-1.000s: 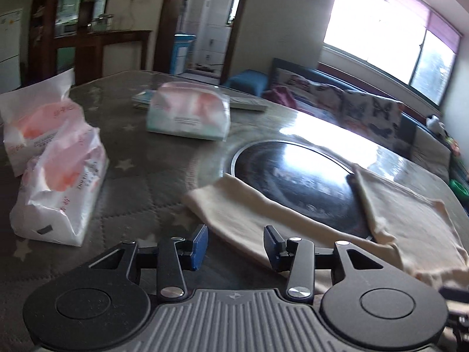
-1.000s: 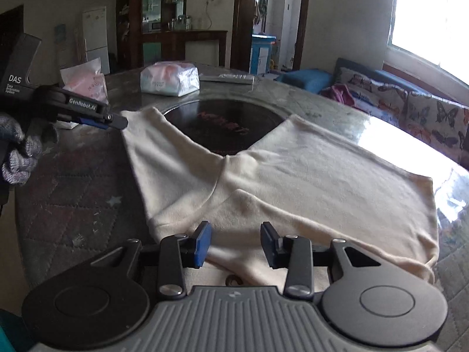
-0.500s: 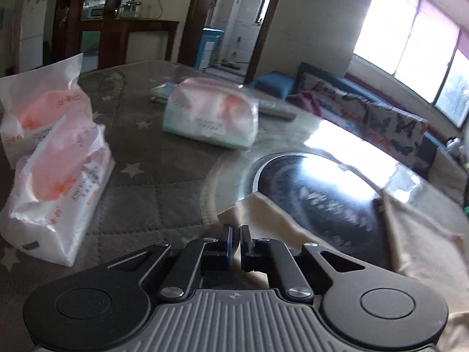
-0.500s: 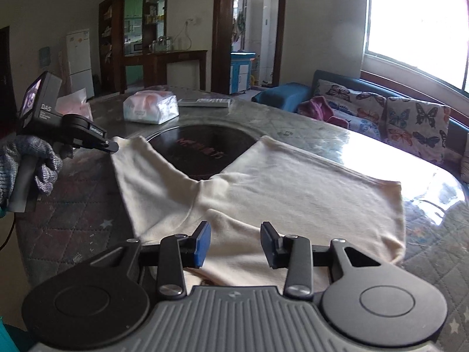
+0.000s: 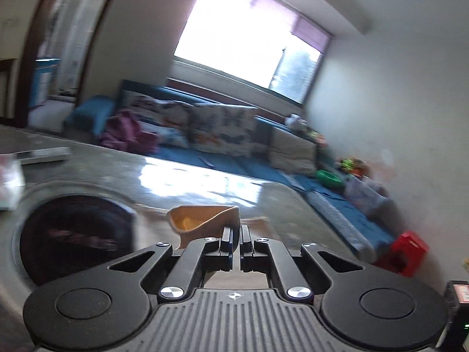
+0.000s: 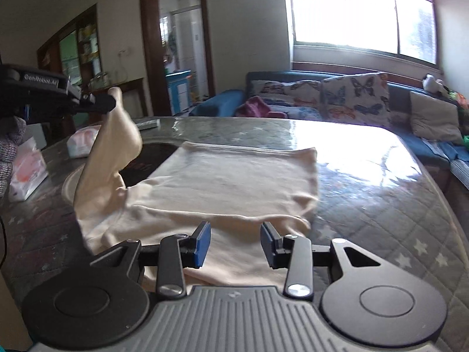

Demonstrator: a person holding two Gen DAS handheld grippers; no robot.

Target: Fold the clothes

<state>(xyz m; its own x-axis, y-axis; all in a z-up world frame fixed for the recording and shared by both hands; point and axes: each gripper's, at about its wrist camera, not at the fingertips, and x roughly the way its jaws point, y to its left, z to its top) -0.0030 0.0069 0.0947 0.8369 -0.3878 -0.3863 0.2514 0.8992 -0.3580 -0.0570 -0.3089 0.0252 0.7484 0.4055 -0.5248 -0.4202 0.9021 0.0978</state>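
Observation:
A cream long-sleeved top lies spread on the table. My left gripper is shut on the cuff of one sleeve and holds it lifted above the table; it also shows in the right wrist view, with the sleeve hanging from it. My right gripper is open and empty, low over the near edge of the top.
A dark round hob is set in the table. Tissue packs and a remote lie at the left and far side. A blue sofa with cushions stands beyond the table.
My left gripper closed on the sleeve cuff, then lifted it and swung to the right. The right gripper stayed open and moved a little over the top's near edge.

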